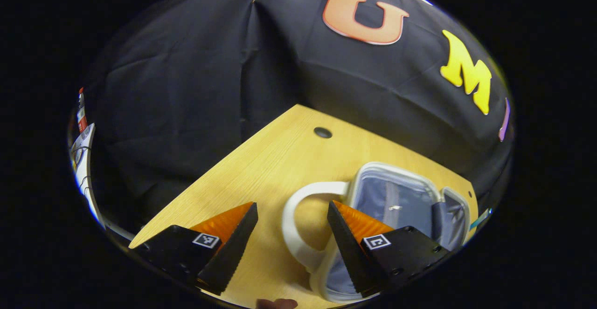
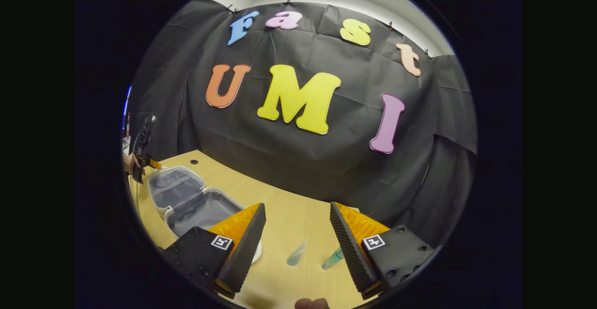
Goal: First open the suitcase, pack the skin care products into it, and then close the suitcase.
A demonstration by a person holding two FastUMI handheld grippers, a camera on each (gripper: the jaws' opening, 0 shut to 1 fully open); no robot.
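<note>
On the wooden desk [image 2: 280, 216], lying open with both grey-lined halves flat: the white suitcase [image 2: 186, 202], toward the left in the right gripper view. Just right of it, two small bluish-green skin care tubes [image 2: 296, 253], side by side but apart, resting on bare wood outside the case. Hovering above them with fingers spread wide and holding nothing: the right claw [image 2: 296, 246]; one tube between the fingers, the other [image 2: 332, 258] partly hidden by the right finger. Farther off at the desk's left edge, beside the suitcase's far half: the other gripper and part of a hand, too small to tell more.

From the left gripper view, close over the suitcase [image 1: 401, 202]: the left claw [image 1: 291, 234], spread wide, empty. Between its fingers, the white curved handle [image 1: 291, 225], touching neither; right finger overlapping the case rim.
</note>
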